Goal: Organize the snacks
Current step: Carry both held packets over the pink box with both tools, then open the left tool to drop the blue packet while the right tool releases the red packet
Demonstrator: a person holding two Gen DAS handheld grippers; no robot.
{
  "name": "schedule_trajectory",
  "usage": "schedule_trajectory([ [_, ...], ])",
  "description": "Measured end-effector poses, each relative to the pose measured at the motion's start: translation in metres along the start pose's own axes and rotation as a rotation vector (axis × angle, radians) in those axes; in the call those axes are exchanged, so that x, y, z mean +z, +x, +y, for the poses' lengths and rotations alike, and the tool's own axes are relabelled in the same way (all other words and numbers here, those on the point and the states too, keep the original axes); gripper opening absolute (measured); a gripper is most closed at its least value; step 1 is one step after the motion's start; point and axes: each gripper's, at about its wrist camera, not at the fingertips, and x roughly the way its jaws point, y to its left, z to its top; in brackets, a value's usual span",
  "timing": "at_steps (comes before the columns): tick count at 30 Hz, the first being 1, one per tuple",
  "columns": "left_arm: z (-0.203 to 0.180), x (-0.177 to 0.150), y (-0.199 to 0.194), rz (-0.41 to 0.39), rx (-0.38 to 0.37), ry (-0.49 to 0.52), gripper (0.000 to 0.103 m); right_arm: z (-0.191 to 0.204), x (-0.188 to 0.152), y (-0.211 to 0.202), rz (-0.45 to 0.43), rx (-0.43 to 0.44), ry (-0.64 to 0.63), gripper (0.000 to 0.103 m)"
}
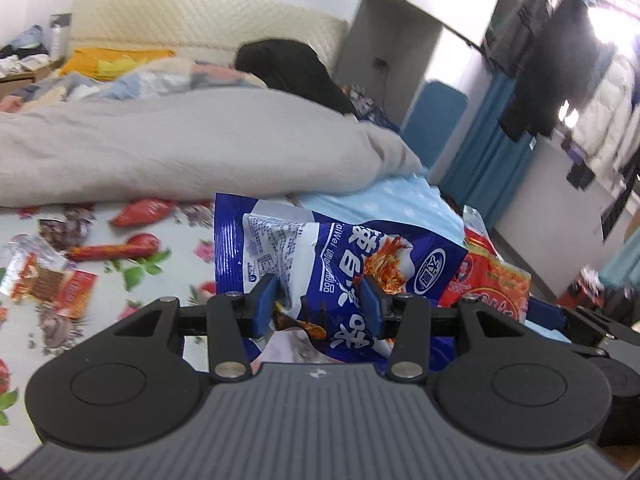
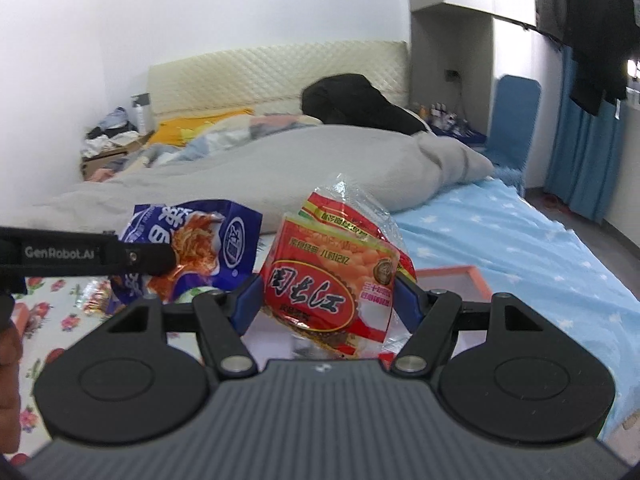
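The blue snack bag is glossy printed plastic film, crinkled and catching highlights. The red snack packet is shiny film too, with a clear cellophane top. Both grippers have matt black plastic arms, ribbed grey housings and bright metal pivot pins. The grey duvet is soft matt cloth; the headboard looks quilted and padded.

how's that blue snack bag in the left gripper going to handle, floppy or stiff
Probably floppy: the blue snack bag creases and buckles where the left gripper pinches it. Likely light for its size, since it stands puffed above the pinch without drooping. Its glossy film looks slippery, so it might slide.
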Motion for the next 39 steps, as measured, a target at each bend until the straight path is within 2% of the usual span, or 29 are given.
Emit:
schedule_trajectory([
  [6,-0.015,-0.011,0.050,0.101,-0.017,0.042,0.051,-0.027,-0.021,0.021,0.092,-0.005,0.026,0.071],
  [12,-0.019,-0.028,0.094,0.201,-0.002,0.065,0.051,-0.045,-0.047,0.042,0.190,-0.021,0.053,0.071],
  [14,-0.019,-0.032,0.107,0.230,0.023,0.072,0.051,-0.052,-0.055,0.051,0.237,-0.004,0.074,0.071],
  [21,-0.019,-0.044,0.135,0.311,0.017,0.068,0.052,-0.068,-0.074,0.066,0.304,-0.041,0.081,0.072],
  [30,-0.017,-0.044,0.138,0.326,0.013,0.057,0.052,-0.075,-0.079,0.071,0.329,-0.051,0.107,0.074],
  [32,-0.016,-0.043,0.133,0.319,-0.002,0.049,0.059,-0.078,-0.078,0.069,0.325,-0.052,0.125,0.074],
  [34,-0.016,-0.041,0.128,0.317,-0.034,0.040,0.067,-0.081,-0.076,0.069,0.323,-0.065,0.138,0.082],
  [35,-0.017,-0.040,0.124,0.315,-0.034,0.046,0.068,-0.081,-0.074,0.067,0.318,-0.071,0.136,0.087],
  [39,-0.023,-0.034,0.102,0.255,-0.009,0.095,0.071,-0.078,-0.067,0.056,0.282,-0.081,0.135,0.087],
])
